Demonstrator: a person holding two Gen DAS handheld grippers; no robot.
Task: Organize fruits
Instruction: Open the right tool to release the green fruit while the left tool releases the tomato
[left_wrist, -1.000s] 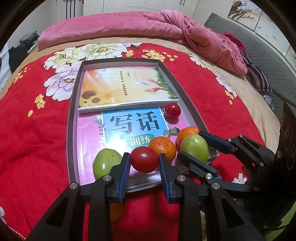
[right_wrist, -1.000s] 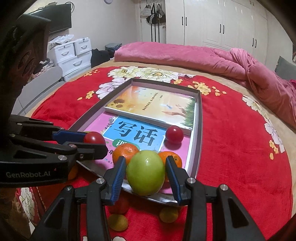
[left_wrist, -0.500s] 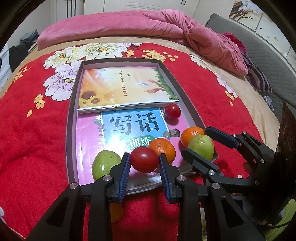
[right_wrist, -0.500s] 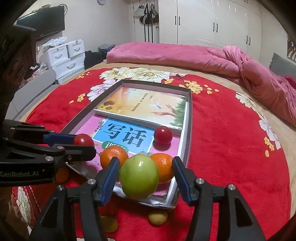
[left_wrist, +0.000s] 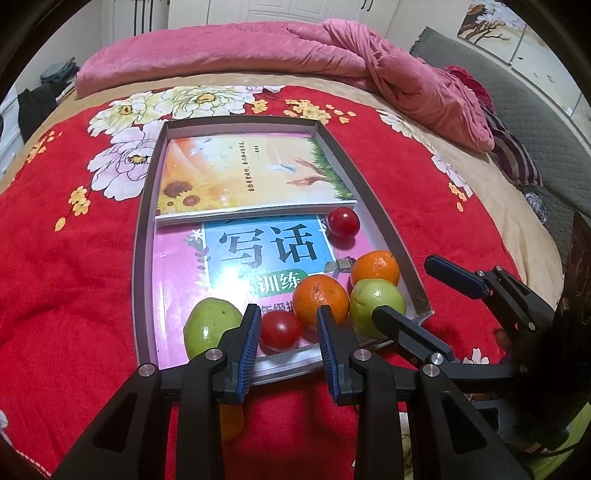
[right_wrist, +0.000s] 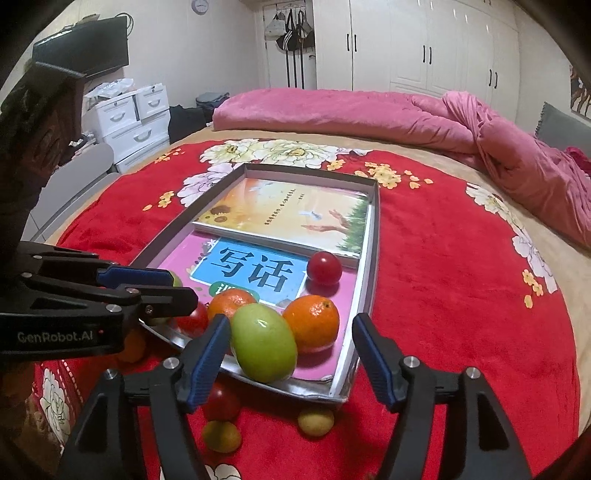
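- The near book (left_wrist: 258, 258) in the tray carries large black characters "写话" on its blue cover panel, readable in both views.
- Below them, a green oval on the same cover shows white characters "训练"; fruit hides part of it in the right wrist view.
- The left gripper (right_wrist: 55, 334) bears the white brand "GenRobot.AI" on its black side.
- The far book (left_wrist: 251, 177), with sunflowers, has small lines of print, too small to read.
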